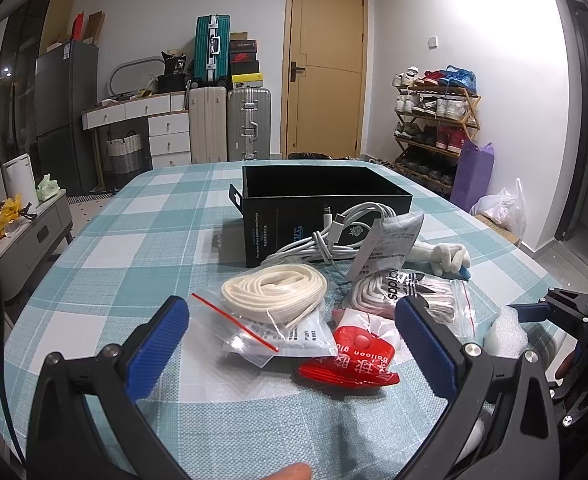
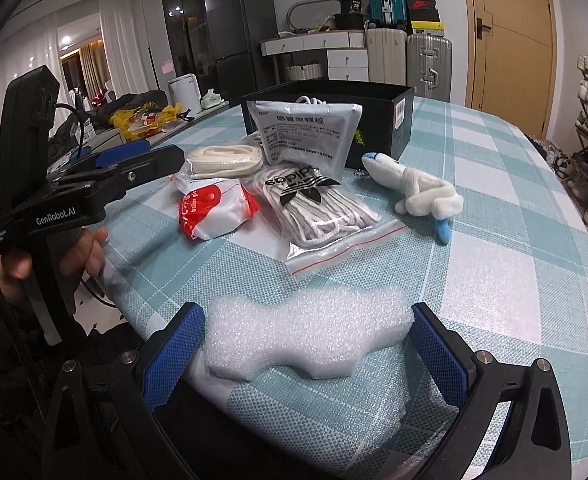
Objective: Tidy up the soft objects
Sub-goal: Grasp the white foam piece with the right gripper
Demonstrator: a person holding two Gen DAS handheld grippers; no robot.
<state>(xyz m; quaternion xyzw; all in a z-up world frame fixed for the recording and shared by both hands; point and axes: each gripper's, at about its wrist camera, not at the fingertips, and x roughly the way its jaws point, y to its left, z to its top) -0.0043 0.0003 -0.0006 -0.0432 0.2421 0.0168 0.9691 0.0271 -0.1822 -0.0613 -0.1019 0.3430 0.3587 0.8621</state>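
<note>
A black open box (image 1: pixel 326 196) stands mid-table, also in the right wrist view (image 2: pixel 378 120). Before it lie a white cable (image 1: pixel 334 236), a bag of cream laces (image 1: pixel 274 292), a red-and-white packet (image 1: pixel 354 356), an Adidas bag of white laces (image 2: pixel 318 208), a grey sachet (image 2: pixel 306 132) and a white-and-blue plush toy (image 2: pixel 418 192). My left gripper (image 1: pixel 294 344) is open, its fingers either side of the cream-lace bag and the red packet. My right gripper (image 2: pixel 306 344) is open around a white foam piece (image 2: pixel 310 336) at the table's near edge.
The table has a teal checked cloth (image 1: pixel 134 248). Beyond it are suitcases (image 1: pixel 230 124), a door (image 1: pixel 326 68), a shoe rack (image 1: pixel 434 120) and a purple bag (image 1: pixel 474 176). The left gripper's body (image 2: pixel 94 184) and the hand holding it show at the left of the right wrist view.
</note>
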